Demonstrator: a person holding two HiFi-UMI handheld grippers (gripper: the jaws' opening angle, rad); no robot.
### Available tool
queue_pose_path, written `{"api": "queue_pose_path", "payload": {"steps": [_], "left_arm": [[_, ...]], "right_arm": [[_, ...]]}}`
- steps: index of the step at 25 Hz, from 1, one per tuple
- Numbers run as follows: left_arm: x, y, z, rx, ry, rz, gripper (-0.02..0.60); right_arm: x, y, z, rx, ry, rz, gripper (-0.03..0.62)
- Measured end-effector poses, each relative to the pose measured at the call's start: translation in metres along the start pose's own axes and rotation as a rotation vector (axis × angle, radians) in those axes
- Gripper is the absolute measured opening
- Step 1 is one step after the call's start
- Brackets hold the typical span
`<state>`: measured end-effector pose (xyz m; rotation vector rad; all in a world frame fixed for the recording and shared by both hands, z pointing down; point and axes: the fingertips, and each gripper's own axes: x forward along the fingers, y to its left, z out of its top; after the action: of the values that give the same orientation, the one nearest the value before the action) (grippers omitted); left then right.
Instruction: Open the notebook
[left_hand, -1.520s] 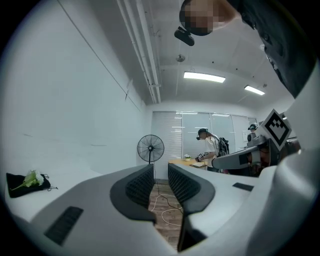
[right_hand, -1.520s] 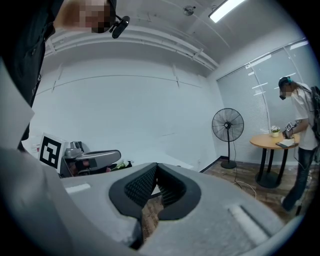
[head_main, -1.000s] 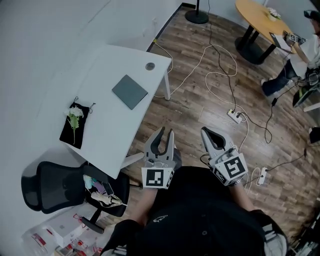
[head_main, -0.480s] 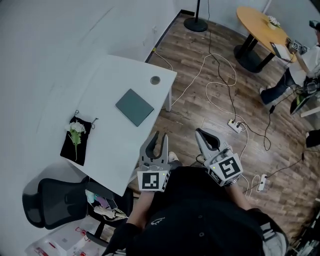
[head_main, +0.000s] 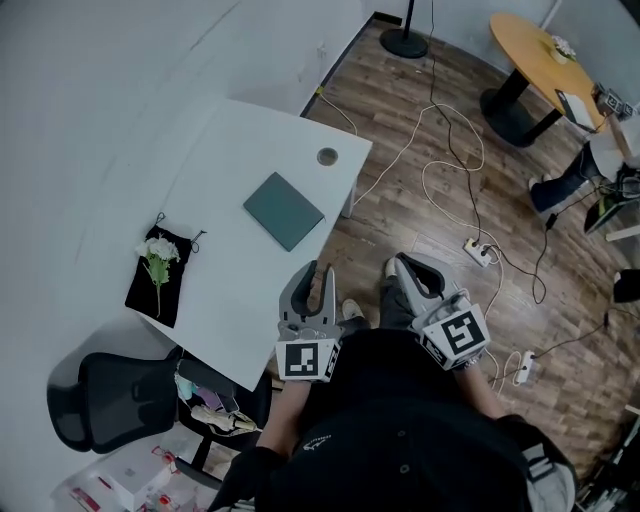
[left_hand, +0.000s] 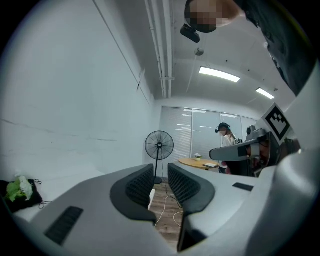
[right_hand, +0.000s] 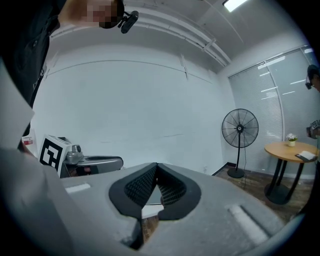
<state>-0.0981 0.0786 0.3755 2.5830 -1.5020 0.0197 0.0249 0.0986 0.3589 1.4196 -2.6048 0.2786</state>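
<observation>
The head view stares steeply down from overhead at the white tabletop (head_main: 230, 160), while both gripper views sit low, peering level along the left claw (left_hand: 160, 172) and right claw (right_hand: 156, 167) toward a shared black pedestal fan (left_hand: 159, 145) and round wooden table (left_hand: 197, 161).

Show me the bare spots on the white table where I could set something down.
Bare on the white table: the wide strip between the black pouch and the notebook, the far part along the wall, and the near corner. Tighter between the notebook and the round grommet. Cables crowd the floor at right.
</observation>
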Motion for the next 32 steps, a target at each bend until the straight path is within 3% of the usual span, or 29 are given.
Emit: {"api": "queue_pose_path", "payload": {"steps": [8, 16, 20, 32], "left_arm": [[0.007, 0.034, -0.001, -0.018, 0.010, 0.117, 0.089], [0.037, 0.060, -0.004, -0.040, 0.036, 0.245, 0.089], [0.060, 0.067, -0.003, -0.087, 0.038, 0.301, 0.089], [0.107, 0.074, -0.007, -0.094, 0.056, 0.512, 0.089]], "right_arm": [[0.045, 0.004, 0.007, -0.017, 0.017, 0.123, 0.005], [0.097, -0.018, 0.021, -0.038, 0.052, 0.259, 0.005], [0.121, -0.030, 0.031, -0.062, 0.064, 0.338, 0.005], [0.169, -0.070, 0.051, -0.120, 0.078, 0.575, 0.005]]}}
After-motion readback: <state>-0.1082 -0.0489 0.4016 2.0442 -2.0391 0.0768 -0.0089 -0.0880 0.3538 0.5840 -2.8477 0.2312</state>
